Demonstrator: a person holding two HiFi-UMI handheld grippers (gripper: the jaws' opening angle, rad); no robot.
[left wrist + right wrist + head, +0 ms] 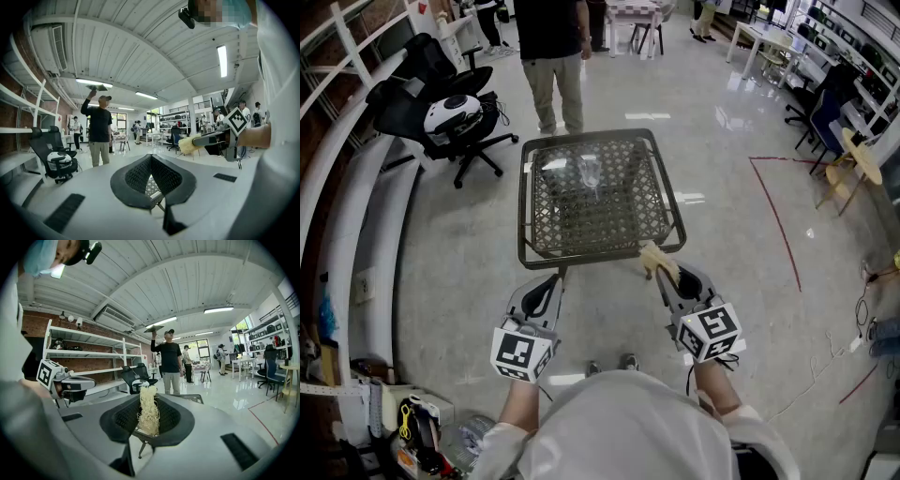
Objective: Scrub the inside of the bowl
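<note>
Woven mesh fills the framed tabletop (525, 216) in the head view. Near its middle sits a clear, glassy shape that I take to be the bowl (589, 174), though it is too faint to be sure. Both grippers hang at the near edge, well apart from it. The left gripper (549, 287) carries nothing, while the right gripper (667, 277) holds a pale fibrous scrubber (656, 258) that juts over the rim. A standing person (553, 66) is just past the far edge, an office chair (441, 112) stands to the left, and a red tape line (778, 220) marks the floor on the right.

In the left gripper view, the left gripper (151, 180) has its jaws pressed together with nothing between them. The right gripper (206, 139) and its scrubber (189, 144) show off to the side, and the standing person (99, 131) has one arm raised.

In the right gripper view, the right gripper (149, 418) pinches the scrubber (149, 413) low down, so most of the strands stand free above the pads.

That hold looks weak: pressing into the bowl could bend the scrubber over or pull it out. Nothing steadies the bowl, so a push could send it sliding across the smooth top towards the far edge, where the standing person is. Nothing blocks the reach itself.
</note>
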